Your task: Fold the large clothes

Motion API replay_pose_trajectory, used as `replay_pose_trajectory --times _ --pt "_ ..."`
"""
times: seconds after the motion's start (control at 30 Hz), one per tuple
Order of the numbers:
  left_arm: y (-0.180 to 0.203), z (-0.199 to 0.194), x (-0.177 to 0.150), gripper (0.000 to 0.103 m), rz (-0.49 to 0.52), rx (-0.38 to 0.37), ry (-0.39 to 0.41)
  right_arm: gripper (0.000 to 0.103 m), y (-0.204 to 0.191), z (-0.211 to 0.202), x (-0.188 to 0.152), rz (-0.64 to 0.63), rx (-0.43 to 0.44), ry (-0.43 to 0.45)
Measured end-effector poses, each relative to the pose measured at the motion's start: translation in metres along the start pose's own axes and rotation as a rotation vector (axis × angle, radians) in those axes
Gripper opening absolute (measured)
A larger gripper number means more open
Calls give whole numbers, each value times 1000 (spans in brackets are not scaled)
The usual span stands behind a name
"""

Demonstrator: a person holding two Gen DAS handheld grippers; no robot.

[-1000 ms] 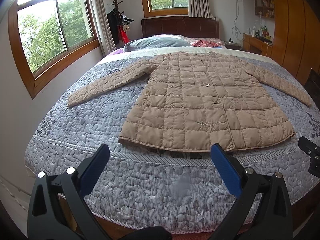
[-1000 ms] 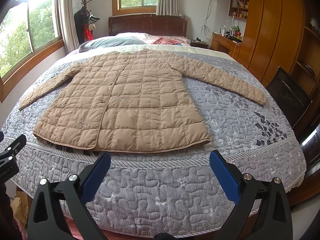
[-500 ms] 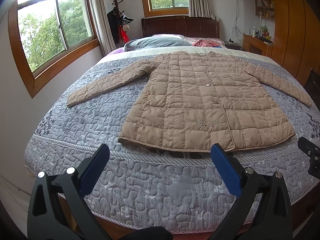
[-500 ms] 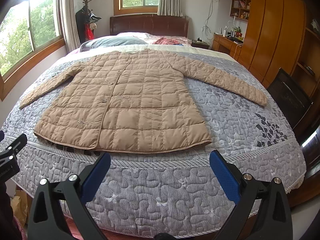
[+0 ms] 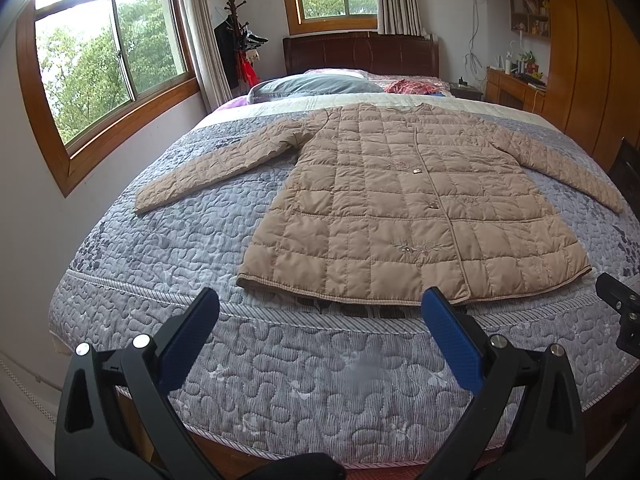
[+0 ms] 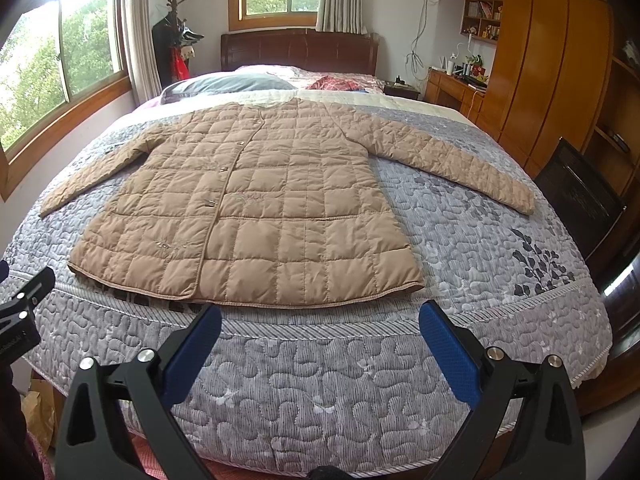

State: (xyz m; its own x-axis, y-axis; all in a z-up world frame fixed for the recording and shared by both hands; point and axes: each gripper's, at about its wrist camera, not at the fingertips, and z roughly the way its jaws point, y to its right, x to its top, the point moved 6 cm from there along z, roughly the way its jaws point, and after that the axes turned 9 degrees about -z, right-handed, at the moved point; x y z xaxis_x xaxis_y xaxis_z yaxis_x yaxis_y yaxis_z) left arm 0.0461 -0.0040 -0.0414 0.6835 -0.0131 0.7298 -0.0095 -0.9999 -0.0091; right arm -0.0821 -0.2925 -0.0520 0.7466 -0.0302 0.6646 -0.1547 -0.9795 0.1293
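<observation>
A long tan quilted coat point(image 5: 404, 208) lies flat and front up on the bed, both sleeves spread out, hem toward me; it also shows in the right wrist view point(image 6: 256, 212). My left gripper point(image 5: 320, 304) is open and empty, held above the foot of the bed just short of the hem's left part. My right gripper point(image 6: 320, 316) is open and empty, just short of the hem's right part. Each gripper's edge shows in the other's view: the right one point(image 5: 620, 312) and the left one point(image 6: 20, 312).
The coat rests on a grey quilted bedspread point(image 5: 312, 376) point(image 6: 320, 392). Pillows point(image 5: 312, 84) and a dark headboard are at the far end. A wall with windows is on the left. A wooden wardrobe point(image 6: 552, 60) and a dark chair point(image 6: 580, 196) stand on the right.
Almost nothing has changed. The right wrist view has shifted very slightly; both grippers stay open in front of the hem.
</observation>
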Motion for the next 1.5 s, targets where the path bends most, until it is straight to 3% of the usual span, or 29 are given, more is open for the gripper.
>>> replay_pose_trajectory --times 0.87,1.07,1.17,1.3,1.5 --pt "-1 1 0 100 1 1 -3 99 -1 4 1 2 3 -2" --pt "2 14 -1 100 -4 -78 -21 99 4 19 3 3 34 2" --pt "8 29 2 100 -1 -158 -85 99 20 32 6 24 67 -18" --pt "24 55 10 100 32 -205 -155 99 53 52 22 61 45 -34" --pt "72 97 50 99 125 -266 -232 98 151 90 61 211 12 -38"
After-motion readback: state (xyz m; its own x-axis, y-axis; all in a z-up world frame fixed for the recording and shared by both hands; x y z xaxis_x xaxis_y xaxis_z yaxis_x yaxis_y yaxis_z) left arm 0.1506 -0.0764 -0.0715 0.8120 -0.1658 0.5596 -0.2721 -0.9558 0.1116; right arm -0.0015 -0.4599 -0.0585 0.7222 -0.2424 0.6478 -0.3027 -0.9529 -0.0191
